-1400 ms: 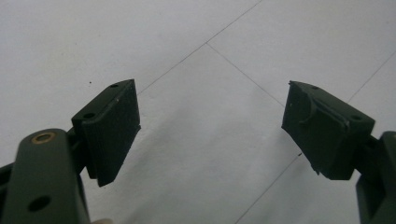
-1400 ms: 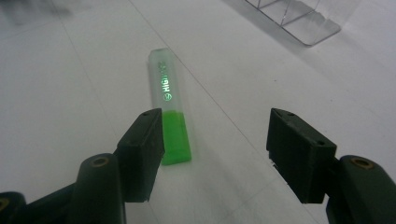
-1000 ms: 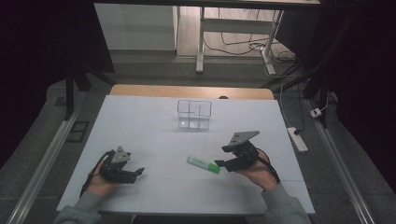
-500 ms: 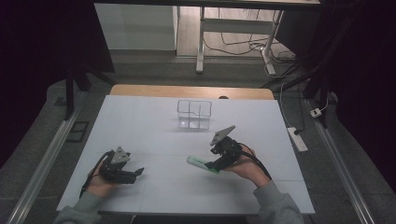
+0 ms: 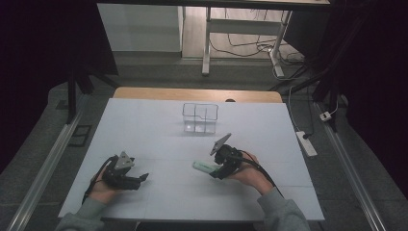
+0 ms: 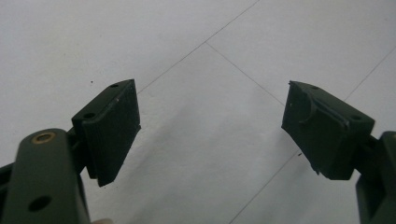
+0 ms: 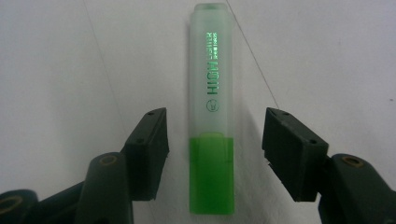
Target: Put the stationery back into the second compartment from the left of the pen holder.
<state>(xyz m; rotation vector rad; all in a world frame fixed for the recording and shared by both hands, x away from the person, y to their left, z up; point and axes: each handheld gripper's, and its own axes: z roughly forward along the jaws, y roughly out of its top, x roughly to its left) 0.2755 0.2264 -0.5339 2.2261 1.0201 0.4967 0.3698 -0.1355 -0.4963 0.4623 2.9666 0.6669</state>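
Highlighter [image 7: 211, 140]: one, a pale translucent cap with green lettering over a bright green barrel, lying flat on the white table [image 5: 144, 130] between the right gripper's [image 7: 212, 154] jaws. Those jaws have just been closing but stand clear of it on both sides. One left gripper [image 6: 210, 135], wide apart, holds nothing. One clear divided box [image 5: 200, 118] sits well beyond the jaws; nothing blocks them.

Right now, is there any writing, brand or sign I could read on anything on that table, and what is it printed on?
"HIGH": large green letters along the highlighter, the readable start of a longer word.
Smaller green line beside it: too small to read.
Small round symbol below the letters: a sign, too blurred to make out.
Clear organizer: no writing visible.
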